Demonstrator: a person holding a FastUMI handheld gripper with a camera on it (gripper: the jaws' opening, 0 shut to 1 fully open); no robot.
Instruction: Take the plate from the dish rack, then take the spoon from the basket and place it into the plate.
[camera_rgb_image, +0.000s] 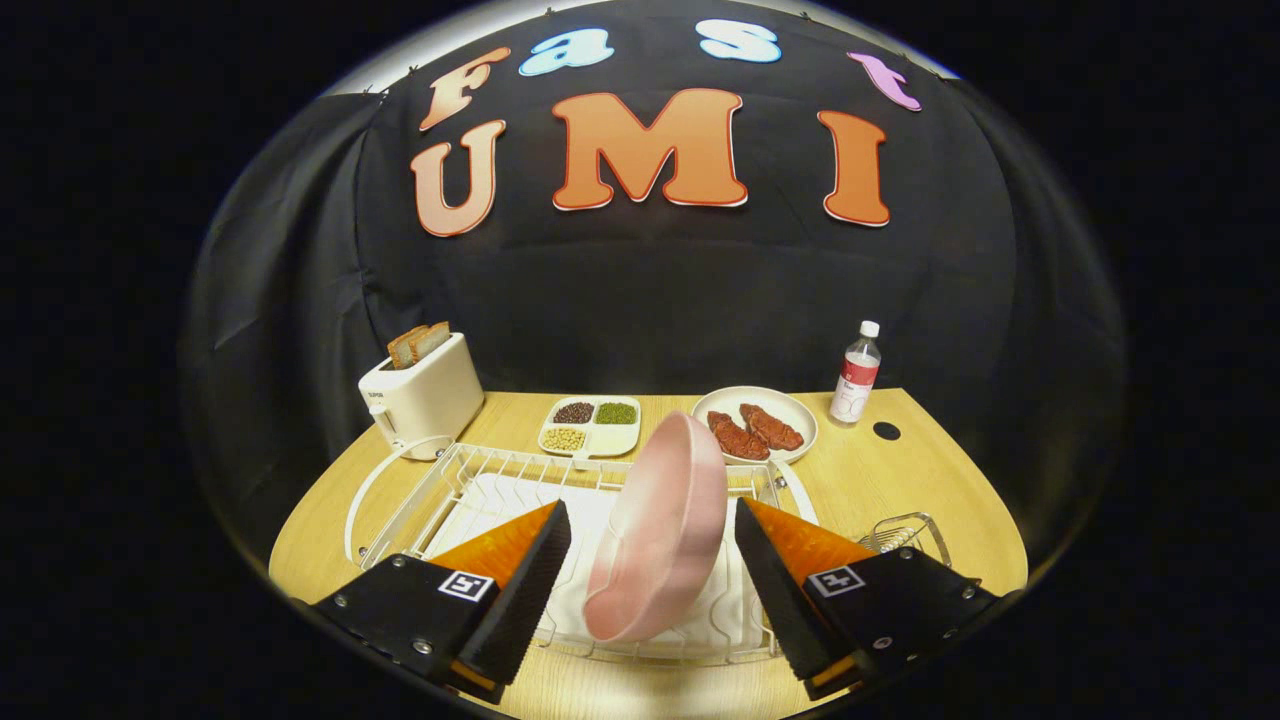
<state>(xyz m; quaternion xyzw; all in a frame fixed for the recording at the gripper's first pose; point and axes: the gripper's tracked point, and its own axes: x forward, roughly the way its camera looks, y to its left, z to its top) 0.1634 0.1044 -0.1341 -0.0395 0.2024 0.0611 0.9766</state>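
A pink plate (660, 530) stands on edge, leaning a little, in the white wire dish rack (480, 470). My gripper (650, 510) is open and straddles the plate, one finger on each side. A gap shows between the left finger (520, 590) and the plate, while the right finger (775, 580) is very near its rim. A small wire basket (905, 535) sits to the right of the rack, partly hidden behind the right finger; I cannot make out its contents.
Beyond the rack on the wooden table (900, 470) are a white toaster (425, 395) holding bread slices, a divided dish of beans (590, 425), a plate with pieces of meat (755, 425) and a clear bottle (855, 375).
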